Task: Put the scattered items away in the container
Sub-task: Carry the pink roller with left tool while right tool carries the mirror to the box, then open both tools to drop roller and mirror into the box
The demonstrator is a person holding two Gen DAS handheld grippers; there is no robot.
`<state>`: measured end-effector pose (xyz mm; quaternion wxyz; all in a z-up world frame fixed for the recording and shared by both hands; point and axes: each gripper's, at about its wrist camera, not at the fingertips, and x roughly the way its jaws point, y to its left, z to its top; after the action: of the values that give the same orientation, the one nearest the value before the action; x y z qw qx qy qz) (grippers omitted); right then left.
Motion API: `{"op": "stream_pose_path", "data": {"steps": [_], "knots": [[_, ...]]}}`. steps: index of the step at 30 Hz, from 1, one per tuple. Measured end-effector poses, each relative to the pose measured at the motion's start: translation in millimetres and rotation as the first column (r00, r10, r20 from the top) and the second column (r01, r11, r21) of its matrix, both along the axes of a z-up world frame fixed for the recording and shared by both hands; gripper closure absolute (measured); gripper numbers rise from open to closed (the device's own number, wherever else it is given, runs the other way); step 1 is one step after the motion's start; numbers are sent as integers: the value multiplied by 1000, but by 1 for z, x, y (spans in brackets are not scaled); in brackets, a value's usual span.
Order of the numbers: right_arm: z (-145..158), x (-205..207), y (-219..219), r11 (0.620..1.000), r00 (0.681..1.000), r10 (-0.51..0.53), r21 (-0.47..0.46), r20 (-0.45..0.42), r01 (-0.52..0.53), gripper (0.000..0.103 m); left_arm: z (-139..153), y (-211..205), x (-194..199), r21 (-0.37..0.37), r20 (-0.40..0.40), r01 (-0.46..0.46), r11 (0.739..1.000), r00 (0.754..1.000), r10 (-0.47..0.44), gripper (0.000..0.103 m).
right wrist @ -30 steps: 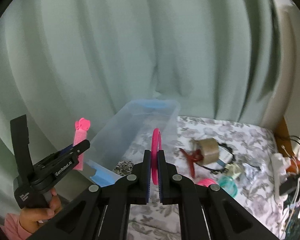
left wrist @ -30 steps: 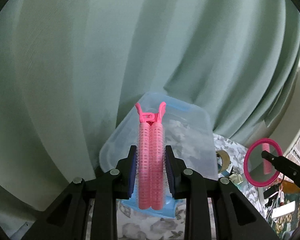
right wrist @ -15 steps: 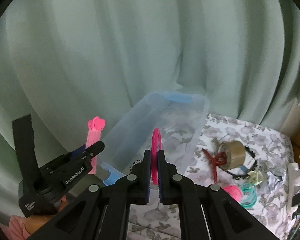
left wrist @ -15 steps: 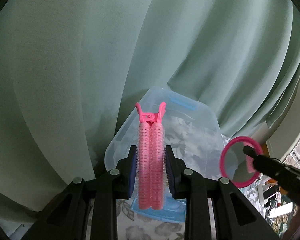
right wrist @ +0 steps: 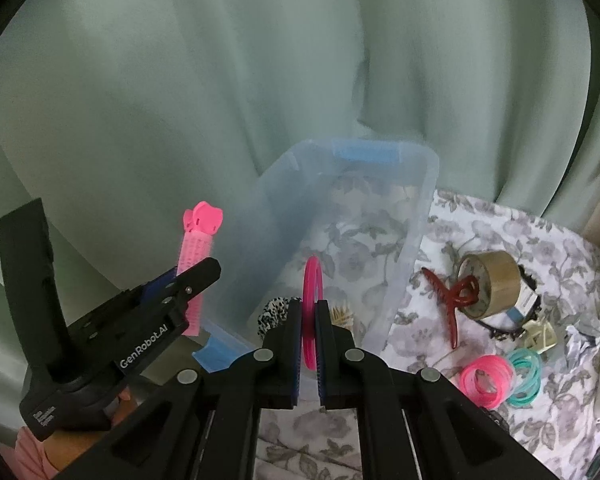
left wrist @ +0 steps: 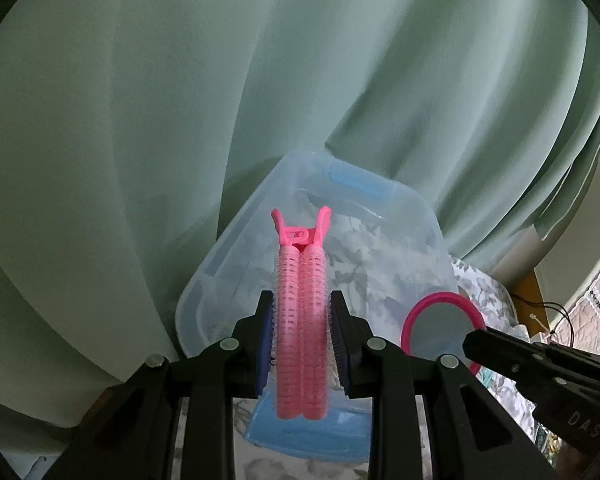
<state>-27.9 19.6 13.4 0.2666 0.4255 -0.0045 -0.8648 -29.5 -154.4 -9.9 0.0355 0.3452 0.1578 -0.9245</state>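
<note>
A pink hair roller clip (left wrist: 300,320) is clamped upright between the pads of the left hand-held gripper (left wrist: 300,344), and a pink ring (right wrist: 310,312), perhaps a small round mirror, is pinched edge-on in the right hand-held gripper (right wrist: 309,340). Both are held above the near end of the clear container (right wrist: 416,216), in which a spotted item (right wrist: 272,312) is seen. Near the table's (right wrist: 500,232) right edge lie a red claw clip (right wrist: 448,300), a tape roll (right wrist: 492,288) and pink hair ties (right wrist: 486,380).
</note>
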Motion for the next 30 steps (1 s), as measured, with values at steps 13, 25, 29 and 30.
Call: {"op": "stream_pose_path", "data": {"steps": [13,25,29,30], "knots": [[-27,-18,2,1000,996,-13,10,85,12,95,-17,1,-13,0,55,-3,1000,999,3,75],[-35,-21,2,1000,994,-13,12,106,12,94,-17,12,-14,-17,47,36,999,998,-35,53],[-35,-19,0,1000,994,-5,13,108,4,94,-16,15,-13,-36,59,37,999,998,-35,50],[-34,-17,0,1000,994,-4,13,107,2,94,-15,15,-12,-36,62,35,999,998,-33,50]]}}
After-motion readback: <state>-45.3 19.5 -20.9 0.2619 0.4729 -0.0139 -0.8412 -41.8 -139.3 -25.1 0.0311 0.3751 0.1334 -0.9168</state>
